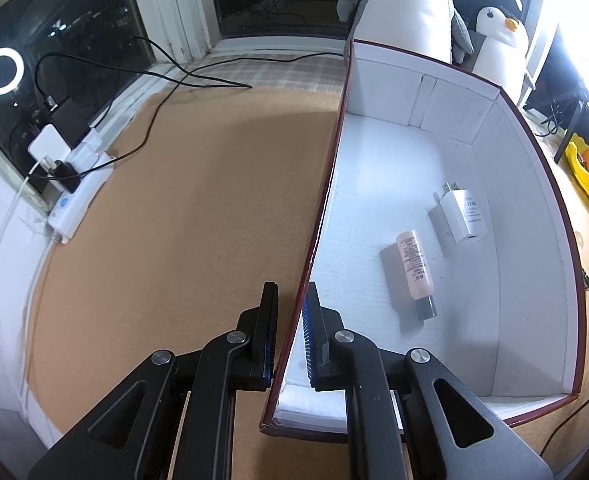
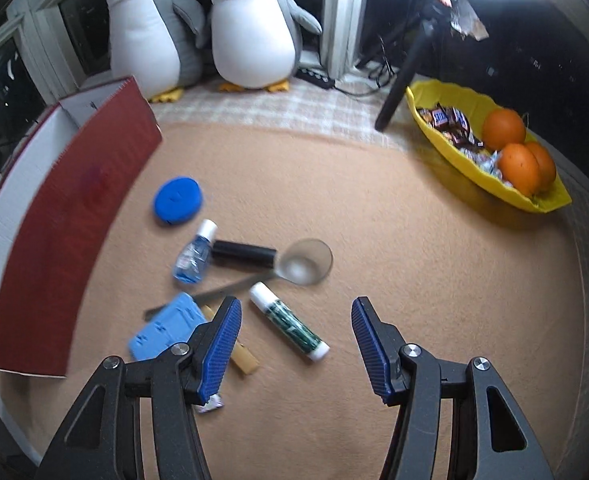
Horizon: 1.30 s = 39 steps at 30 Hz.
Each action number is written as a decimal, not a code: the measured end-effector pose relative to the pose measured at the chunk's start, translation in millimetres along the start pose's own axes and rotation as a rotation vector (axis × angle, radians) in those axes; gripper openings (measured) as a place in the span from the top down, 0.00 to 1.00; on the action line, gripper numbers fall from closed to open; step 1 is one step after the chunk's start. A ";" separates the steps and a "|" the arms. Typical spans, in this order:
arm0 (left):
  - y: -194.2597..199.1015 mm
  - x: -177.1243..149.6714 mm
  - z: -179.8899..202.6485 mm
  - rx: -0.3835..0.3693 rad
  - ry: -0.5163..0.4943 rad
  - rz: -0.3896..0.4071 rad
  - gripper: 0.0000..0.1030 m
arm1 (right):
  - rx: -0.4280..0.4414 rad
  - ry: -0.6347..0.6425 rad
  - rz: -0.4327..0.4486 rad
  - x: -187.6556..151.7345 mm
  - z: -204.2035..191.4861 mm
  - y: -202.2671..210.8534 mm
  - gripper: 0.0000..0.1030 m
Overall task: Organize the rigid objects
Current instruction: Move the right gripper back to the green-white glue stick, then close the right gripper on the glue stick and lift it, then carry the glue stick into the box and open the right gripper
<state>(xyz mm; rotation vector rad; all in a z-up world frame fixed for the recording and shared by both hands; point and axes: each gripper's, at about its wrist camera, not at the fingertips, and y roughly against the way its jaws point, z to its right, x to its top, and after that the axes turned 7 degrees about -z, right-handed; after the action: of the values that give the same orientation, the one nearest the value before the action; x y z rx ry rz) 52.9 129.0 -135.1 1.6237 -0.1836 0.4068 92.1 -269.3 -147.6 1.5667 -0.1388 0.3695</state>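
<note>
Left tool [image 1: 292,312] pinches the box wall [image 1: 322,216]; right tool [image 2: 296,338], spread and empty, hovers over the glue stick [image 2: 290,322]. Crowded neighbours risk being knocked aside.

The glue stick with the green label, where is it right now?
In the right wrist view the glue stick lies on the tan mat, just ahead of the open right gripper, below the magnifying glass.
</note>
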 end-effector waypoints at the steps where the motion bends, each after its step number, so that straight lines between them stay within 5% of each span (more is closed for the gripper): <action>1: -0.1 0.1 0.4 0.005 -0.001 -0.001 0.90 | 0.002 0.008 -0.010 -0.7 1.2 -5.1 0.48; 10: -0.3 0.9 3.0 0.026 0.005 -0.012 0.88 | 0.005 0.088 -0.059 2.6 -8.1 -30.6 0.52; 28: -2.0 1.1 3.5 0.021 0.007 -0.013 0.88 | 0.027 0.112 -0.139 0.1 -11.1 -48.6 0.85; 39: -1.7 -0.4 1.4 -0.006 0.009 -0.005 0.88 | 0.030 0.049 -0.112 -8.0 -7.6 -32.8 0.87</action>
<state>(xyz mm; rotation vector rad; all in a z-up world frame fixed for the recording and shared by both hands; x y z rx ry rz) 53.4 127.7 -136.9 1.6159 -0.1732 0.4092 93.9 -261.7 -181.4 1.5858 -0.0077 0.3223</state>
